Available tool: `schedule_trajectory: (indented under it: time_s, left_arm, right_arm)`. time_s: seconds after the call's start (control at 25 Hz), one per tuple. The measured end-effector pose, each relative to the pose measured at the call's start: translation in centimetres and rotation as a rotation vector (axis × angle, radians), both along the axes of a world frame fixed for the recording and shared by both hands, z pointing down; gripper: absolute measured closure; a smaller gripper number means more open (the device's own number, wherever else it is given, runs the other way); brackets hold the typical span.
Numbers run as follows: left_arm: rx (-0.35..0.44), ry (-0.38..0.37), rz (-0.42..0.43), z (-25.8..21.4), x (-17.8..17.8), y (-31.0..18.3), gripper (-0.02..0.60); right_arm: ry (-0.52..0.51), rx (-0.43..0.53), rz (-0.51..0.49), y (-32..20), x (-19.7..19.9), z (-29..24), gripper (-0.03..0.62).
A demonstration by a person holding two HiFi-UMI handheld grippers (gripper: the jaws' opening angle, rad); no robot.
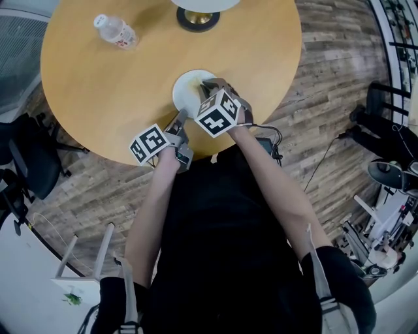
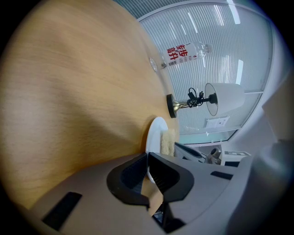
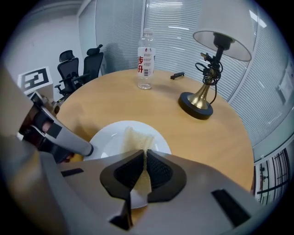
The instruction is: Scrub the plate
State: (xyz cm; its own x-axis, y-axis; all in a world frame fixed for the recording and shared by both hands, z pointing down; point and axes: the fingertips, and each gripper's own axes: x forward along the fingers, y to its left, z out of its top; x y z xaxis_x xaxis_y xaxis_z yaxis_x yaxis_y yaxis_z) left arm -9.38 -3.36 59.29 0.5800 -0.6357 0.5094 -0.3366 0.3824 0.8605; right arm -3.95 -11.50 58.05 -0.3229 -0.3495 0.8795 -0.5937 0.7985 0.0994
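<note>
A white plate (image 1: pixel 186 91) lies near the front edge of the round wooden table (image 1: pixel 98 98). My left gripper (image 1: pixel 181 119) is shut on the plate's near-left rim; in the left gripper view the rim (image 2: pixel 148 170) sits pinched between the dark pads of the left gripper (image 2: pixel 147 169). My right gripper (image 1: pixel 210 87) hangs over the plate, pointing steeply down. It is shut on a pale yellow sponge (image 3: pixel 134 138), which rests on the plate (image 3: pixel 108 140) just ahead of the right gripper (image 3: pixel 145 157). The sponge (image 2: pixel 167 141) also shows standing on the plate (image 2: pixel 155 131).
A clear water bottle (image 1: pixel 116 31) lies at the table's far left and a brass-footed lamp (image 1: pixel 198 17) stands at the far edge. A small dark object (image 3: pixel 177 75) lies behind the bottle (image 3: pixel 145 46). Black office chairs (image 3: pixel 78 66) stand beside the table.
</note>
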Motion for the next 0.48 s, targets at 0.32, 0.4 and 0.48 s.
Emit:
schedule_trajectory:
  time_s: [0.32, 0.4, 0.48]
  left_arm:
    - [-0.001, 0.000, 0.009, 0.1, 0.1, -0.2, 0.552]
    - [0.001, 0.000, 0.011, 0.2, 0.1, -0.2, 0.552]
    - [0.002, 0.001, 0.009, 0.2, 0.1, -0.1, 0.552]
  right_arm:
    - [0.034, -0.007, -0.049, 4.0, -0.1, 0.2, 0.566]
    - [0.043, -0.018, -0.058, 4.9, 0.0, 0.2, 0.566]
    - [0.051, -0.029, -0.075, 5.8, 0.0, 0.2, 0.566]
